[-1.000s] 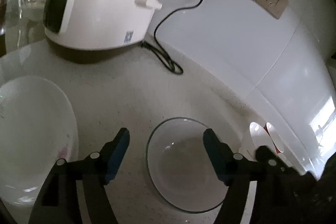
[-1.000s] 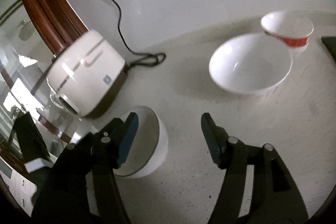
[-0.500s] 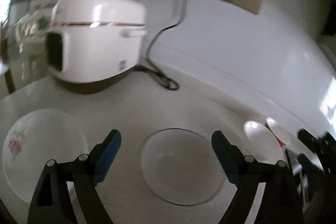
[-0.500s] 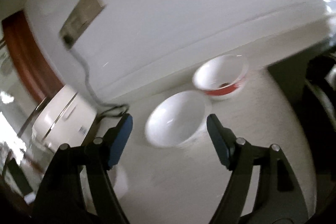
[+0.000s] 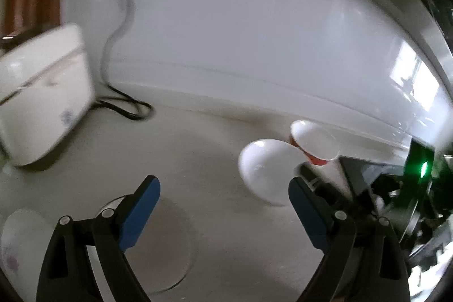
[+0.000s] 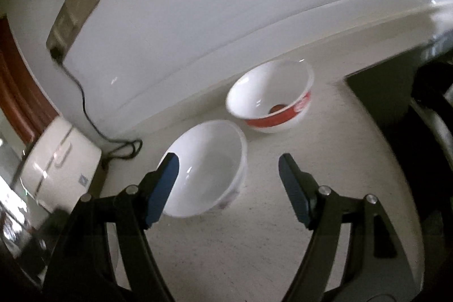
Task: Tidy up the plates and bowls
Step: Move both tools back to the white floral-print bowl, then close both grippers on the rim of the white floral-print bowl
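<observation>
Blue pads of the right gripper (image 6: 228, 177) stand wide apart with nothing pressed between them. The white bowl (image 6: 205, 169) sits on the pale counter (image 6: 283, 259) just ahead: its near rim lies between the fingers, toward the left pad at about 10 o'clock from the gap, with the left fingertip overlapping its edge; contact cannot be told. Beyond it at 1 o'clock, just beside it, stands the red-banded bowl (image 6: 271, 95) with something small and dark inside. Far off at 9 o'clock is the white rice cooker (image 6: 59, 174), its black cord (image 6: 85, 115) running up to the wall socket (image 6: 73, 13).

The left gripper (image 5: 223, 197) has its jaws opening, empty, over bare counter. From its gap, the white bowl (image 5: 266, 171) lies at 2 o'clock, partly behind the right pad, the red-banded bowl (image 5: 314, 140) past it. A glass dish (image 5: 170, 245) lies flat at 7 o'clock beneath the left finger, a flowered plate (image 5: 19, 242) farther at 8 o'clock, the rice cooker (image 5: 42, 104) at 10 o'clock.
</observation>
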Demonstrator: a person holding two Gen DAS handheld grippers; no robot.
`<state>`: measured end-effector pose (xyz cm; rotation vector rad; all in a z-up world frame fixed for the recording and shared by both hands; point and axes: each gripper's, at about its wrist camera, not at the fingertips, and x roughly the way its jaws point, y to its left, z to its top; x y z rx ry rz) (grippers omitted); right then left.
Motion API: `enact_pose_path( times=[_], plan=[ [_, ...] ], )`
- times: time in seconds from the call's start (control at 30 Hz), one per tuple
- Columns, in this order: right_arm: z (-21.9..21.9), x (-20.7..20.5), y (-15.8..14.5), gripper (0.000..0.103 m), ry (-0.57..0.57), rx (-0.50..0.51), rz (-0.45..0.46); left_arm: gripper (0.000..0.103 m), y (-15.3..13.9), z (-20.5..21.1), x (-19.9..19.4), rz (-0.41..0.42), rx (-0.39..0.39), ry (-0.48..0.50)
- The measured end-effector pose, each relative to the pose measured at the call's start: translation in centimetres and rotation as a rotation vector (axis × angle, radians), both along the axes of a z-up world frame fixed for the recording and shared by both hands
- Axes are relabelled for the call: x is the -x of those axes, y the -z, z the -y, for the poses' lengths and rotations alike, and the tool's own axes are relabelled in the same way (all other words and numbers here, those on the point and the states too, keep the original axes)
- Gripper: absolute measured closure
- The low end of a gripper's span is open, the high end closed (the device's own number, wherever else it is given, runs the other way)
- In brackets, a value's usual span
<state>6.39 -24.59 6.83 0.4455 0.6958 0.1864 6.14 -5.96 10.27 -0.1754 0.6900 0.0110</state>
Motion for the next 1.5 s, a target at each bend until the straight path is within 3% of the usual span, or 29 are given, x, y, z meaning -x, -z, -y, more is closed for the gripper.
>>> enact_pose_path(
  times=[0.17,0.33,0.43,0.5,0.63,0.8,0.83,0.9,0.93,1.03,1.2,1.37,1.5],
  plan=[
    [-1.7,-0.5,0.9,0.027,-0.048,0.063,-0.037,0.01,-0.3,0.3,-4.9,-0.053,0.072,-0.009],
    [-1.2,-1.1,1.7,0.028,-0.054,0.024,-0.081,0.01,1.9,1.1,-8.0,-0.091,0.032,-0.011],
    [-1.0,-1.5,2.3,0.032,-0.063,0.011,-0.105,0.01,3.6,1.3,-8.6,-0.121,0.063,0.009],
    [-0.9,-1.7,2.8,0.039,-0.068,-0.003,-0.122,0.01,4.5,1.3,-9.3,-0.123,0.069,-0.015],
    [0.1,-2.1,3.7,0.045,-0.065,-0.069,-0.151,0.01,6.0,1.9,-10.6,-0.158,0.068,-0.003],
    [1.5,-2.2,4.1,0.054,-0.054,-0.139,-0.173,0.01,7.1,1.6,-11.1,-0.146,0.09,-0.03],
    [1.6,-2.1,3.9,0.056,-0.052,-0.126,-0.17,0.01,7.1,1.4,-11.2,-0.148,0.087,-0.037],
    [1.7,-1.8,3.4,0.073,-0.039,-0.078,-0.161,0.01,7.7,1.1,-11.2,-0.164,0.108,-0.033],
    [1.6,-1.6,3.3,0.074,-0.032,-0.049,-0.158,0.011,7.9,1.1,-11.1,-0.177,0.125,-0.025],
    [1.5,-1.4,3.2,0.075,-0.038,-0.024,-0.159,0.015,8.3,1.1,-10.9,-0.194,0.125,-0.015],
    [1.2,-1.3,3.1,0.075,-0.058,-0.022,-0.158,0.05,8.3,0.2,-10.2,-0.202,0.163,-0.02],
    [0.8,-1.1,3.2,0.066,-0.086,-0.042,-0.18,0.062,8.3,0.3,-10.0,-0.204,0.176,0.012],
    [0.0,-0.8,3.1,0.066,-0.082,-0.008,-0.177,0.062,7.9,0.8,-9.8,-0.142,0.178,0.03]
  ],
)
